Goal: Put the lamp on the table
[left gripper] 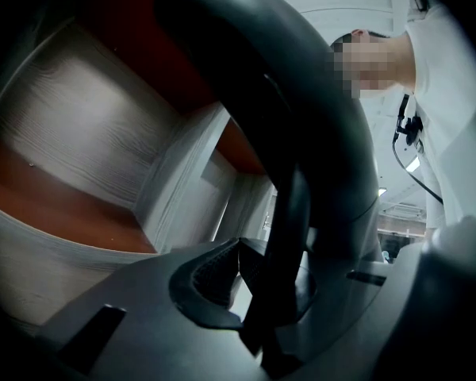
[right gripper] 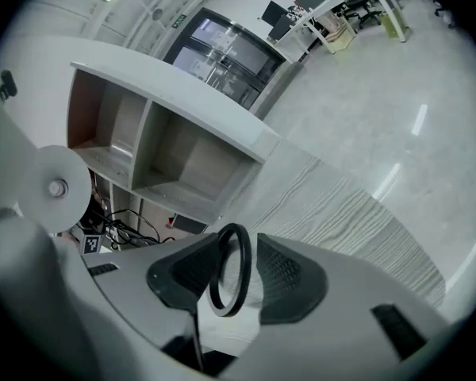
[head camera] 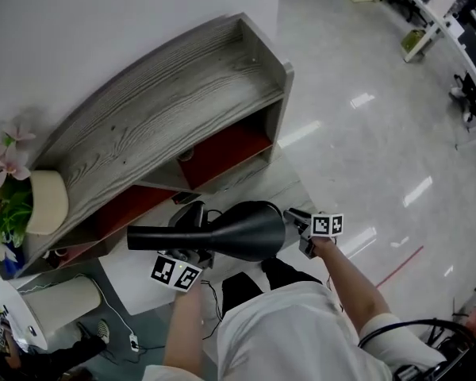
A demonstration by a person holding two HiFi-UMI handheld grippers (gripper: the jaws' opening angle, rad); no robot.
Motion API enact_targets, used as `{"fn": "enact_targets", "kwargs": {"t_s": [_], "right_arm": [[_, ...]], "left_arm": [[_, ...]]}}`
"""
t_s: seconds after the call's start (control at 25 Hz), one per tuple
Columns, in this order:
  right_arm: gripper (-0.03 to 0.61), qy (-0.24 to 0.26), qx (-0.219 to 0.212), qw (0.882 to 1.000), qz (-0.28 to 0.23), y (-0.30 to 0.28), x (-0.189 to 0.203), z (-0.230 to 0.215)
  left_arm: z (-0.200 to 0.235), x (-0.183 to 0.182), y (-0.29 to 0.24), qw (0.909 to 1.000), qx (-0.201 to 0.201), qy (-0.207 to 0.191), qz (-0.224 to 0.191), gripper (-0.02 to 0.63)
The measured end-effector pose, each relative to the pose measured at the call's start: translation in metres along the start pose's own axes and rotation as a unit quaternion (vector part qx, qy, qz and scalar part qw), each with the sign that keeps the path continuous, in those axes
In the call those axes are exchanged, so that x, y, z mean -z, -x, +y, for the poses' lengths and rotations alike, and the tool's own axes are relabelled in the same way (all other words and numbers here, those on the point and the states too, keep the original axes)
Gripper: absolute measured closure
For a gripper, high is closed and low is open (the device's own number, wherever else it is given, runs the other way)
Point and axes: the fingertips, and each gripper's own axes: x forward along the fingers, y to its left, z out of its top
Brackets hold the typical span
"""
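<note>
In the head view the person carries the black lamp on its side, above the floor and just in front of the table, so it has not yet been set down. The left gripper takes it from below near the shade's narrow end, and the right gripper sits at the wide end, probably to keep the long body level. The table is a curved wood-grain unit against a white wall, with red-lined compartments below. Its top is bare apart from a potted plant at the left end, which leaves plenty of room for the lamp. The floor is glossy and pale, and office desks stand well apart at the far side of the room. In the left gripper view the jaws are clamped on a thin black bar of the lamp, and that grip appears to carry the weight, with a red compartment close behind. In the right gripper view the jaws stand apart with a black ring between them, seemingly part of the lamp. The pads do not press on it, so this side guides rather than holds. The wood-grain top lies right below, and white shelving stands beyond.
</note>
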Motion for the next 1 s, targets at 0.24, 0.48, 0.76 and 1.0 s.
{"fn": "enact_targets", "kwargs": {"t_s": [0.24, 0.48, 0.76, 1.0], "right_arm": [[0.437, 0.018, -0.018, 0.999, -0.03, 0.034, -0.018, 0.028], [0.478, 0.026, -0.053, 0.997, -0.045, 0.06, -0.018, 0.052], [0.491, 0.034, -0.08, 0.995, -0.057, 0.076, -0.026, 0.075], [0.491, 0.042, -0.098, 0.992, -0.066, 0.086, -0.031, 0.085]], "left_arm": [[-0.02, 0.005, -0.012, 0.9997, 0.009, -0.02, 0.01, 0.604], [-0.038, 0.012, -0.019, 0.9989, -0.006, -0.04, 0.021, 0.604], [-0.061, 0.023, -0.031, 0.997, 0.005, -0.065, 0.04, 0.604], [-0.068, 0.033, -0.032, 0.9958, 0.012, -0.078, 0.047, 0.604]]}}
